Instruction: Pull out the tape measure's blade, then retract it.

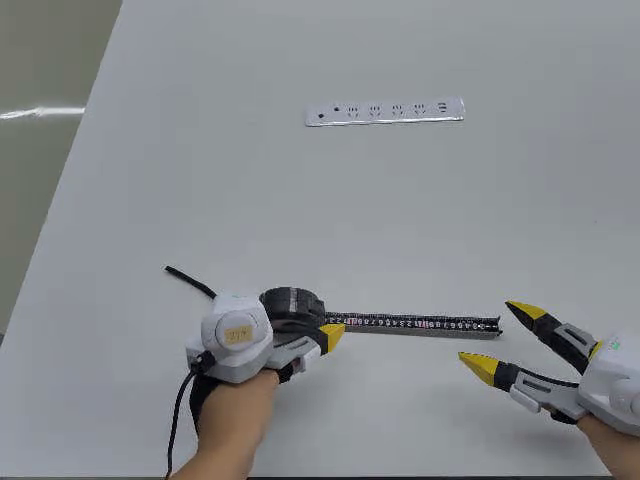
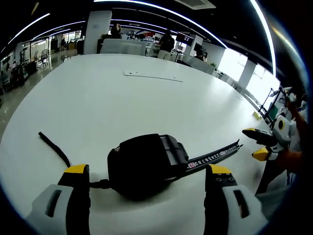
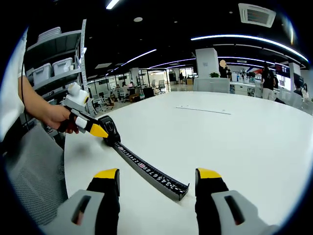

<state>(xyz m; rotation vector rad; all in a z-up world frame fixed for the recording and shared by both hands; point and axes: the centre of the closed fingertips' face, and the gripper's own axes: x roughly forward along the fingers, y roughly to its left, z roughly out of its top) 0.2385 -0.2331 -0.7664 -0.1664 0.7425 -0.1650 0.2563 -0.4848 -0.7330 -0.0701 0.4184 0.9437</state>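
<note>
My left tongs [image 2: 149, 169] stand wide astride the tape measure case [image 1: 292, 305] by the desk [image 1: 300, 200]'s near edge; its blade [image 1: 415, 323] reaches toward my wide right tongs [image 1: 498, 335]. Power strip [image 1: 385, 111] well beyond.

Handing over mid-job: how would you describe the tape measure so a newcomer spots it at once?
On the white table, look at the near edge, not at the power strip farther back. The tape measure is the chunky black case between the open jaws of the left gripper. Unlike the thin black strap beside it, a numbered blade runs flat from it toward the right gripper.
</note>
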